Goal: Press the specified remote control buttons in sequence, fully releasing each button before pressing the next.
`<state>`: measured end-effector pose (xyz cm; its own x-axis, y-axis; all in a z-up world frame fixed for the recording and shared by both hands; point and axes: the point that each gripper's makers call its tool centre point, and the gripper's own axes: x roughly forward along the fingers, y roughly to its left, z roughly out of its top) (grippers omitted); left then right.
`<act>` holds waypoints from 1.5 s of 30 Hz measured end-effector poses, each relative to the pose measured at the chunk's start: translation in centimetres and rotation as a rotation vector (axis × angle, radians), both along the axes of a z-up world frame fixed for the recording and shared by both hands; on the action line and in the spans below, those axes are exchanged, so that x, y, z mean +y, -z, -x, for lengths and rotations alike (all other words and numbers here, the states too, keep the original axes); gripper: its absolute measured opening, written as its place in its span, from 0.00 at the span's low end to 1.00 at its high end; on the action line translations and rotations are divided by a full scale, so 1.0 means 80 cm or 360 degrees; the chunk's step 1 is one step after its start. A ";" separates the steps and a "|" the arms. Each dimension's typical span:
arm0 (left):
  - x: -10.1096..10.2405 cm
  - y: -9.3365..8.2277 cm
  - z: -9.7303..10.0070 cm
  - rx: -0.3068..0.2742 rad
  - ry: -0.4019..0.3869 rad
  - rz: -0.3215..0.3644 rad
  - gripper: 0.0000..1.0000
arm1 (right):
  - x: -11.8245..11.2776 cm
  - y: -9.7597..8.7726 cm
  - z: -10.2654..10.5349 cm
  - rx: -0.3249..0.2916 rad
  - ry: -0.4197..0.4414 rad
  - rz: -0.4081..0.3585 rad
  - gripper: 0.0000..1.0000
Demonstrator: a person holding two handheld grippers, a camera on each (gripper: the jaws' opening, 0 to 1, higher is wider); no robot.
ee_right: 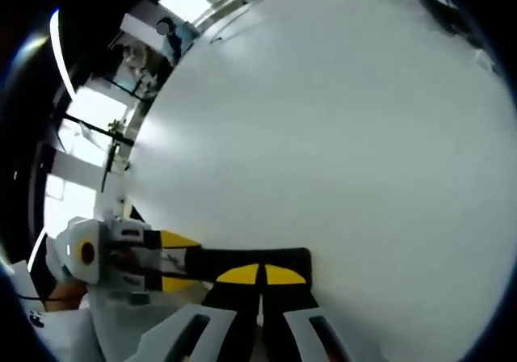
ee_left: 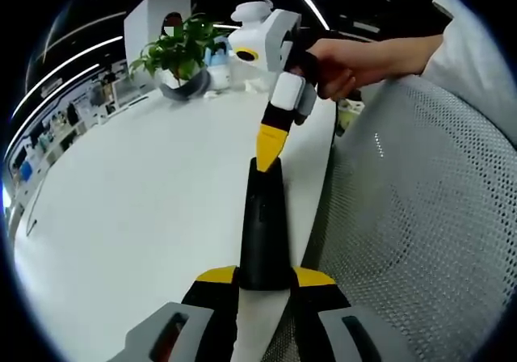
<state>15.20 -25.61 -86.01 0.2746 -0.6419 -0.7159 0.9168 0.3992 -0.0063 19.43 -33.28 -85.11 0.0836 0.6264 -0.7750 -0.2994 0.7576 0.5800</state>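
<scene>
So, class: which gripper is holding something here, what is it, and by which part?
The left gripper holds the black remote control by its near end, jaws clamped on its sides. The right gripper, shut, tips on the remote's far end.

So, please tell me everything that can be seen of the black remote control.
The long, narrow black remote control looks like matte plastic, with small, faint buttons on its upper face. It lies along the edge of the white table, beside a grey mesh chair. The left gripper clamps its near end between yellow-tipped fingers. The right gripper, with its fingers shut, presses its yellow tip onto the far end. In the right gripper view the remote lies crosswise under those tips.
</scene>
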 end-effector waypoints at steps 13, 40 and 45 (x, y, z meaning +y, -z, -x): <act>0.000 0.000 0.000 0.0000 -0.0001 0.0000 0.24 | 0.006 -0.014 -0.010 -0.0021 0.0060 -0.0112 0.00; 0.000 0.000 -0.001 -0.0001 -0.0003 0.0005 0.24 | 0.022 0.000 0.000 -0.0114 -0.0208 0.0014 0.00; 0.000 0.000 -0.001 -0.0001 -0.0003 0.0005 0.24 | 0.020 0.001 -0.001 -0.0116 -0.0206 0.0004 0.00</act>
<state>15.24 -25.60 -85.97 0.2763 -0.6438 -0.7136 0.9161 0.4010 -0.0071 19.49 -31.70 -85.15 0.0586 0.6338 -0.7712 -0.4360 0.7112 0.5514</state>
